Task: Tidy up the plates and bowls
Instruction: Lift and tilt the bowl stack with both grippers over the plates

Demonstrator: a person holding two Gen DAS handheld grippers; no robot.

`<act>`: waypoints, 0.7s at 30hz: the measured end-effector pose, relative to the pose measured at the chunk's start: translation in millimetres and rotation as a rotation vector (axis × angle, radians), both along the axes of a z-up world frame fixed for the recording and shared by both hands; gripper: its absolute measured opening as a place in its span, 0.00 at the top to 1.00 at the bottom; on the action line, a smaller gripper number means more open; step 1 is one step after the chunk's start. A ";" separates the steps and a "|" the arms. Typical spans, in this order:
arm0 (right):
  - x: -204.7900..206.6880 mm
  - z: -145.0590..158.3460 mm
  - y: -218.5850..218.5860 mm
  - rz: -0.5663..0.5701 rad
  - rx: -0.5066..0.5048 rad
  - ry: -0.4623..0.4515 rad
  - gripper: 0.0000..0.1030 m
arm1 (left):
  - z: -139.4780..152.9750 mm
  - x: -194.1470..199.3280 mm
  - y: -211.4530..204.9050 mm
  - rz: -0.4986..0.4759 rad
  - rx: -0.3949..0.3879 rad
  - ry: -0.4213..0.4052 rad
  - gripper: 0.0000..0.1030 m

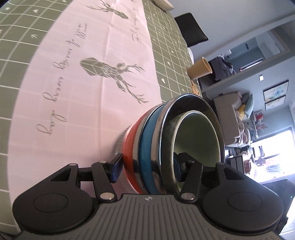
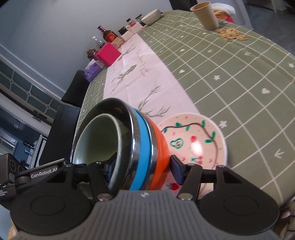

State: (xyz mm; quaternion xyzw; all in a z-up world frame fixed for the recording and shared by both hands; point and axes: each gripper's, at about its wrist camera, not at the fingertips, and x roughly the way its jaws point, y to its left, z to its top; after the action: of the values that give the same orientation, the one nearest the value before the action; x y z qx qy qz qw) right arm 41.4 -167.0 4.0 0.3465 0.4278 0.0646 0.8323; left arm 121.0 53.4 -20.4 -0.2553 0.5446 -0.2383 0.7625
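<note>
A nested stack of bowls (image 1: 145, 147) has an orange bowl outermost, then a blue one, a steel one and a pale green one (image 1: 199, 136) innermost. My left gripper (image 1: 147, 169) clamps one side of the stack's wall, one pad outside the orange bowl and one inside. My right gripper (image 2: 142, 168) clamps the opposite side of the stack (image 2: 142, 147) the same way. The stack hangs tilted over the table between both grippers. A white plate (image 2: 195, 140) painted with vines and cherries lies on the table just beyond the stack.
A pink table runner (image 1: 92, 73) crosses the green checked tablecloth (image 2: 230, 77). A paper cup (image 2: 206, 15) stands by scattered snacks (image 2: 232, 35). A white bowl (image 2: 151, 16), jars, a bottle (image 2: 108, 34), a pink box (image 2: 107, 54) and a purple packet (image 2: 93, 71) line the far edge. Black chairs (image 1: 193, 29) stand beside the table.
</note>
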 end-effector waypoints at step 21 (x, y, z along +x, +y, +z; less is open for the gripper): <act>1.2 -9.5 -30.3 -0.001 0.015 0.060 0.41 | -5.4 9.3 -29.6 -0.056 0.037 0.070 0.39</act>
State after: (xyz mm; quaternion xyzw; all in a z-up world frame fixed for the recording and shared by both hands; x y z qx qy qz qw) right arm 42.6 -197.3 -5.5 0.3546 0.4519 0.0568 0.8166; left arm 130.3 23.8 -25.8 -0.2339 0.5821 -0.2406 0.7406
